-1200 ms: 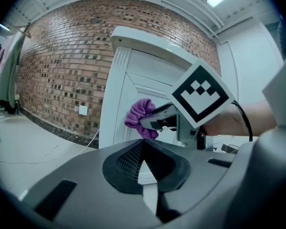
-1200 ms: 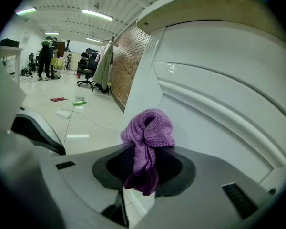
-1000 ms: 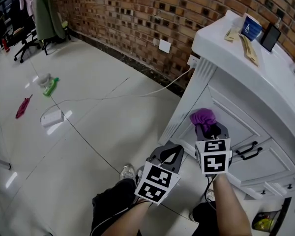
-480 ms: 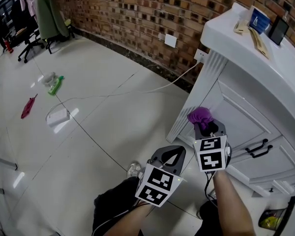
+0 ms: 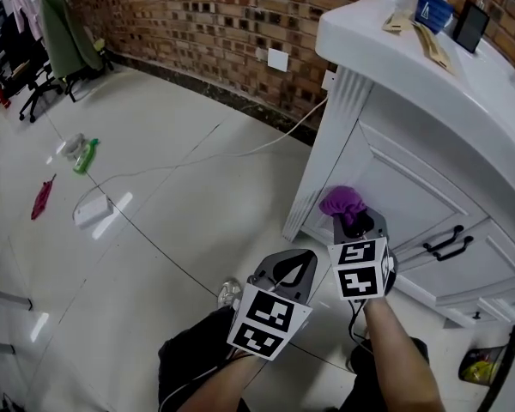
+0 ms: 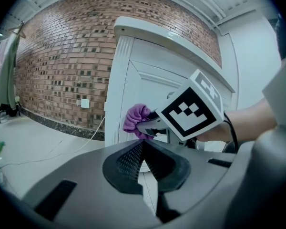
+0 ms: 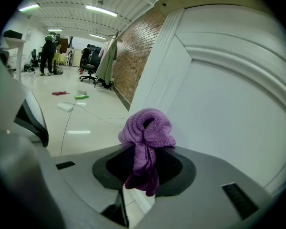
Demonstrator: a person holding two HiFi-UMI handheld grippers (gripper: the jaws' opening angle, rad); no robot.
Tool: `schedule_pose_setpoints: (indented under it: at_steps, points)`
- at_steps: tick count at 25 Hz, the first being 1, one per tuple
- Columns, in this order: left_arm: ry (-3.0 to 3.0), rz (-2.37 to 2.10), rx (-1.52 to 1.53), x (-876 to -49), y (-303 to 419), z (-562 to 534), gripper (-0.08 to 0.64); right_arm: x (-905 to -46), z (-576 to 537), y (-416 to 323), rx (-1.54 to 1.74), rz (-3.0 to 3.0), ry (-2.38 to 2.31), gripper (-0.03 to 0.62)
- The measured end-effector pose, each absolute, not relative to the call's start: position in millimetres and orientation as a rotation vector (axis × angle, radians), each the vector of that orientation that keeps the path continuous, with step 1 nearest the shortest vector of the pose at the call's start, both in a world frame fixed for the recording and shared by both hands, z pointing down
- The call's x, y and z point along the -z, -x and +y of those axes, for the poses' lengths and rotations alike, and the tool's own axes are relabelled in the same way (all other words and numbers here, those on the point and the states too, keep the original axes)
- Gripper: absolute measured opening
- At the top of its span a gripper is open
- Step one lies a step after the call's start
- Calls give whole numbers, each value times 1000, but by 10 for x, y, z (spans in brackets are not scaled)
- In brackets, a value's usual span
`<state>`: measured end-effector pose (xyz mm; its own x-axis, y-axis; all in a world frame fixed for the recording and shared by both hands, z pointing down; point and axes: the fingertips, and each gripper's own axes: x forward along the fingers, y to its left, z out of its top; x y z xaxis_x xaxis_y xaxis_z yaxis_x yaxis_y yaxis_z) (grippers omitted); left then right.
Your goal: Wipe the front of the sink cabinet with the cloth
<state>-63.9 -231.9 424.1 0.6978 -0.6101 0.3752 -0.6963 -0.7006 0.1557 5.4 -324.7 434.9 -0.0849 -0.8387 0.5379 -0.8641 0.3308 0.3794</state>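
Observation:
My right gripper (image 5: 350, 217) is shut on a bunched purple cloth (image 5: 342, 202). The cloth sits low on the left door panel of the white sink cabinet (image 5: 412, 187), close to its fluted corner post. In the right gripper view the cloth (image 7: 146, 132) bulges out of the jaws right by the white door panel (image 7: 219, 113); whether it touches is unclear. My left gripper (image 5: 293, 269) hangs lower and to the left, apart from the cabinet, shut with nothing in it. The left gripper view shows the cloth (image 6: 136, 119) and the right gripper (image 6: 150, 124) ahead.
Black door handles (image 5: 446, 241) sit right of the cloth. A white cable (image 5: 197, 163) runs over the tiled floor to a wall socket. A power strip (image 5: 92, 210), green bottle (image 5: 86, 154) and red rag (image 5: 42, 197) lie far left. A shoe (image 5: 228, 293) is below the left gripper.
The right gripper with the cloth has moved slightly down and left along the door panel. The head view has shifted, so the cabinet sits further left. The left gripper keeps its place beside it.

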Motion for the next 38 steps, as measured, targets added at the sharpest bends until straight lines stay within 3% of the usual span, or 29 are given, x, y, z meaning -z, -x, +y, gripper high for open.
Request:
schedule_pose_setpoints:
  at_steps: [38]
  points:
    - [-2737,-848,-556,-4331,-390,-2078,2,-4721,-2028,-1962,-378,-1593,-1845,115]
